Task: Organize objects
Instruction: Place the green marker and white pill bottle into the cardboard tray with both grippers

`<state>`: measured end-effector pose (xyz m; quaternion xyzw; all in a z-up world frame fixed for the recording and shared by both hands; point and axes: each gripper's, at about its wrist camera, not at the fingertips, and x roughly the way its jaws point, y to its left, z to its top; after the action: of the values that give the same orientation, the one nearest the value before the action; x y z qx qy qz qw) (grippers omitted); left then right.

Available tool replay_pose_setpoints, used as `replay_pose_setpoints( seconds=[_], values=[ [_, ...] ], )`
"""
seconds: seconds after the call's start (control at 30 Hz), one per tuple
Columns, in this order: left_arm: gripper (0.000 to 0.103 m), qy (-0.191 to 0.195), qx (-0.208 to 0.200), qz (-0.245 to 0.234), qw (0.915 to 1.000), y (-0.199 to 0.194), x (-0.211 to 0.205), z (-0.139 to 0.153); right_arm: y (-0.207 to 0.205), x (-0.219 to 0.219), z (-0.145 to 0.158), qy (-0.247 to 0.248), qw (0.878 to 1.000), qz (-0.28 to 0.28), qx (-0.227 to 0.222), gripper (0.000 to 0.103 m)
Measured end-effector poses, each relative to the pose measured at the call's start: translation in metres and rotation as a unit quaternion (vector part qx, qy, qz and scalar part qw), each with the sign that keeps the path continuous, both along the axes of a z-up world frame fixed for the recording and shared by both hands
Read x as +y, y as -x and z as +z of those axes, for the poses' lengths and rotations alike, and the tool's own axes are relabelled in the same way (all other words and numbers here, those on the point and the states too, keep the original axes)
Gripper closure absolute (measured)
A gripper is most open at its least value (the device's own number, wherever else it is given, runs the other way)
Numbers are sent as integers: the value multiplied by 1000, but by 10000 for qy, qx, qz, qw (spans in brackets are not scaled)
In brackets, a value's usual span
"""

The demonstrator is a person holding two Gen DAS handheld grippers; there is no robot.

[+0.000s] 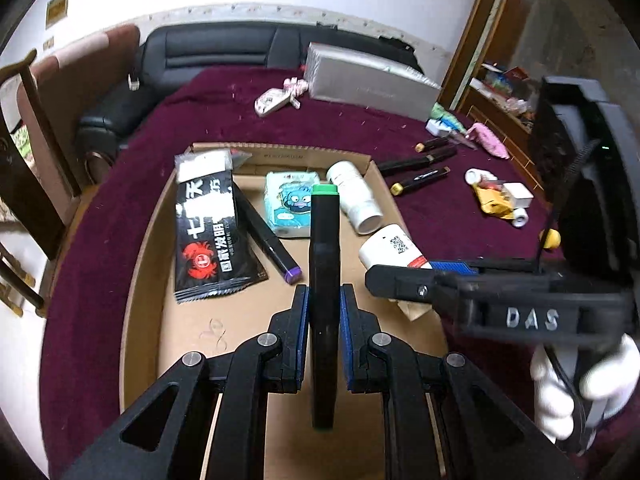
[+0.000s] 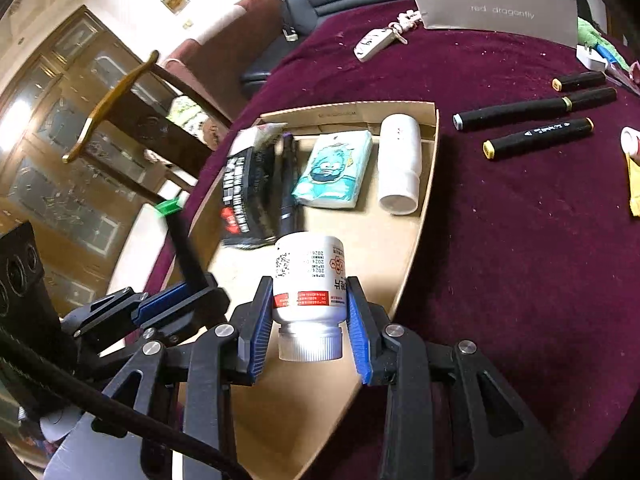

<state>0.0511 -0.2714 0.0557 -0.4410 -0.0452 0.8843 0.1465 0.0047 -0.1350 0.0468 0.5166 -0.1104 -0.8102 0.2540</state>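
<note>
Both loads over the cardboard tray (image 1: 144,248), mid-frame in both views. Left gripper (image 1: 324,312) clamped on a green-capped black marker (image 1: 324,264), held above the tray floor. Right gripper (image 2: 308,320) closed on a white pill bottle (image 2: 308,276), cap toward the camera, above the tray's near end. Step in hand, I judge: depositing both. Next: lower each onto bare cardboard clear of the snack packet (image 1: 212,232) and tissue pack (image 1: 290,204), then release. Three markers (image 2: 536,140) wait on the maroon cloth, right of frame.
</note>
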Motion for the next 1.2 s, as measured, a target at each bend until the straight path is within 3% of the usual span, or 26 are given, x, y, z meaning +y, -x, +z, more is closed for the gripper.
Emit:
replay_pose_setpoints(
  seconds=[0.27,0.53,0.77,0.87,0.97,1.03,1.13,1.2],
  values=[
    [92,-199,-643,215,9975,33,1,-36,16,-7,-12,-388,9990,-216,26,71],
    [91,-217,-683,361,9968,35,-1,-37,22,-12,-16,-530,9980,-328,76,71],
    [80,-681,-644,505,9943,33,-12,-30,18,-3,-8,-244,9983,-506,149,68],
    [80,-780,-493,565,9941,23,-16,-17,11,6,4,-162,9976,-599,307,68],
    [76,-638,-161,692,9954,5,-11,4,0,17,18,-124,9961,-675,555,65],
    [65,-349,236,802,9959,-12,0,23,-11,28,29,-102,9938,-792,777,59],
    [63,236,828,962,9916,-34,23,46,-27,44,41,-95,9888,-997,1104,54],
    [56,542,1092,1072,9867,-45,35,56,-41,58,48,-86,9843,-1181,1310,53]
  ],
)
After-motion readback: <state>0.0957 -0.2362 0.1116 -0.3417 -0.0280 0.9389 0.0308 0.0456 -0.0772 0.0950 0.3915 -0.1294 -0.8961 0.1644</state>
